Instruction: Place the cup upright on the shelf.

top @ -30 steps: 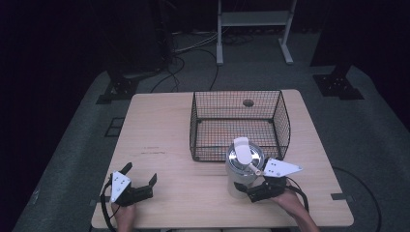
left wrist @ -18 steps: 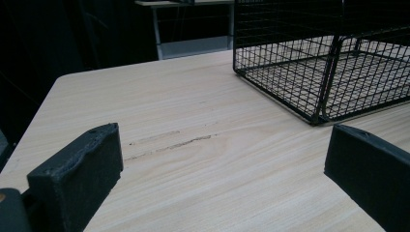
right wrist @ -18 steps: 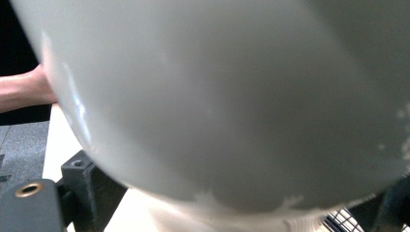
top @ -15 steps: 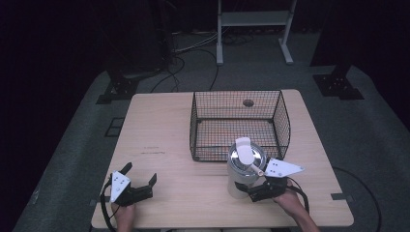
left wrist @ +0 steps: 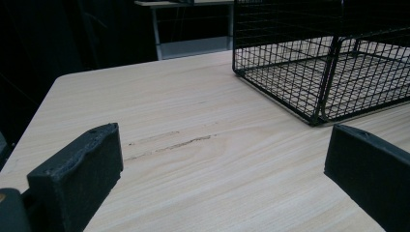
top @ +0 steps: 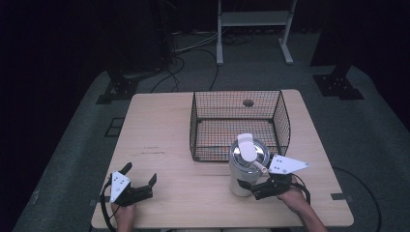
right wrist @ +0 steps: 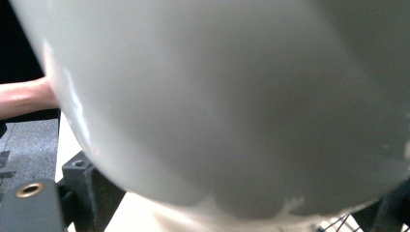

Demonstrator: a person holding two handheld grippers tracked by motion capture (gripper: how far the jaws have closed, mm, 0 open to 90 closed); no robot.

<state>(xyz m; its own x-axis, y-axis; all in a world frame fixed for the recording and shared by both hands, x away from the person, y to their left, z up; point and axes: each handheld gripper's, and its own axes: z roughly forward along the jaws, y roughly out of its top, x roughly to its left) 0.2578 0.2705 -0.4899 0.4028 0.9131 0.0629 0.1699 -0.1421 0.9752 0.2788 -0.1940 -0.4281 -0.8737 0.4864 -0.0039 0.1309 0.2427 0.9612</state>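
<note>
White jug (top: 247, 164): one, clamped by right gripper (top: 252, 187) | basket (top: 239, 125): one | left gripper (top: 141, 176): spread

The high view is dim and slightly soft: light falls from above onto the pale wooden table (top: 164, 140), while the upper corners and left edge of the frame sink into near black. A small glint sits on the white kettle's (top: 247, 164) shiny lid at lower centre. The left gripper view is brighter and sharp on the wood grain and wire basket (left wrist: 319, 58), its upper left corner dark. In the right gripper view the kettle wall (right wrist: 232, 101) is badly out of focus, with a streak of glare at left.
</note>
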